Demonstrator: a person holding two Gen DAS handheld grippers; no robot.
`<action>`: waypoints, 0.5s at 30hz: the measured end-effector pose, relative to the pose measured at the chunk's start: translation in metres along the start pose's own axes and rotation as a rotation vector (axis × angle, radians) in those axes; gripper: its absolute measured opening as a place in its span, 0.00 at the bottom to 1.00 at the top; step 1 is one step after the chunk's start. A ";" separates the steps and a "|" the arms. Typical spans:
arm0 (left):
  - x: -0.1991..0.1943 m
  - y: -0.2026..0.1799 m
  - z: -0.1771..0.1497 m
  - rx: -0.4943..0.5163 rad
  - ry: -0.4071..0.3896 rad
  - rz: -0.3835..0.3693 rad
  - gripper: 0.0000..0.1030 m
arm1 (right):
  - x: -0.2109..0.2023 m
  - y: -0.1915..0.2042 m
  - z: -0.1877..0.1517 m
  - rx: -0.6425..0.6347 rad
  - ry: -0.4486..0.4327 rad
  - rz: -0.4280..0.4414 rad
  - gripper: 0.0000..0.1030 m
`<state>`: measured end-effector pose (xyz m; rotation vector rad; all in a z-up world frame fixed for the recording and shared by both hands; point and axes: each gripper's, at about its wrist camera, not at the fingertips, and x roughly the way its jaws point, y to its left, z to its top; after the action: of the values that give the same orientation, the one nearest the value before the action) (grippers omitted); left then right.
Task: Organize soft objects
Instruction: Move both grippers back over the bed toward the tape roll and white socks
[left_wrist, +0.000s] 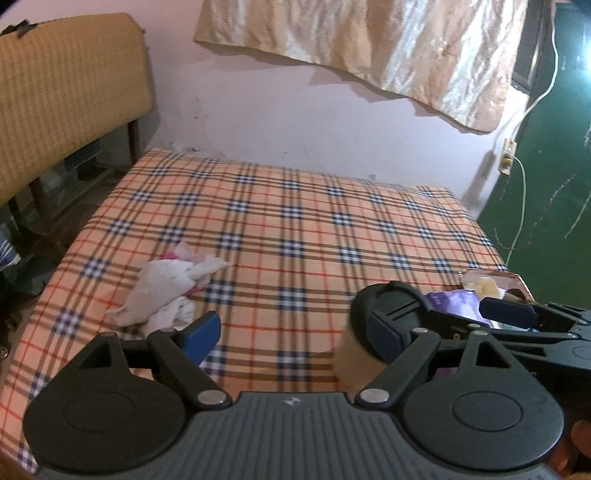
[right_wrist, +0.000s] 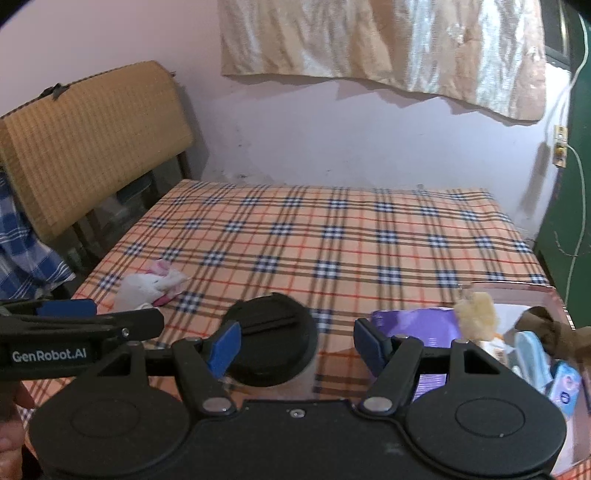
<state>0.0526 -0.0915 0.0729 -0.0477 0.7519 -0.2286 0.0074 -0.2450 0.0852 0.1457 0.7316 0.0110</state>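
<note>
bed (left_wrist: 295, 206): plaid cover, fills mid-frame in both views.
box (right_wrist: 517, 291): lower right, right wrist view; holds soft items.
cloth bundle (left_wrist: 166, 291): white-pink, loose on bed, lower left; long axis slants toward upper right.
left gripper (left_wrist: 295, 332): nearer; jaws wide, empty.
right gripper (right_wrist: 295, 345): jaws wide, empty.

Gripper hardware, both hands.
Left gripper (left_wrist: 295, 338) and right gripper (right_wrist: 295, 345): black linkage arms, blue pads, silver pivot screws; white "GenRobot.AI" lettering.
</note>
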 end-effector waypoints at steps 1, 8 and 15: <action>-0.001 0.004 -0.001 -0.009 0.000 0.005 0.86 | 0.001 0.005 0.000 -0.004 0.002 0.005 0.78; -0.011 0.040 -0.012 -0.060 -0.004 0.028 0.86 | 0.015 0.041 -0.005 -0.028 0.019 0.055 0.78; -0.015 0.088 -0.039 -0.069 0.003 0.103 0.90 | 0.027 0.077 -0.012 -0.051 0.023 0.099 0.78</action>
<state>0.0317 -0.0014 0.0433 -0.0733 0.7630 -0.1045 0.0221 -0.1651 0.0689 0.1336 0.7464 0.1259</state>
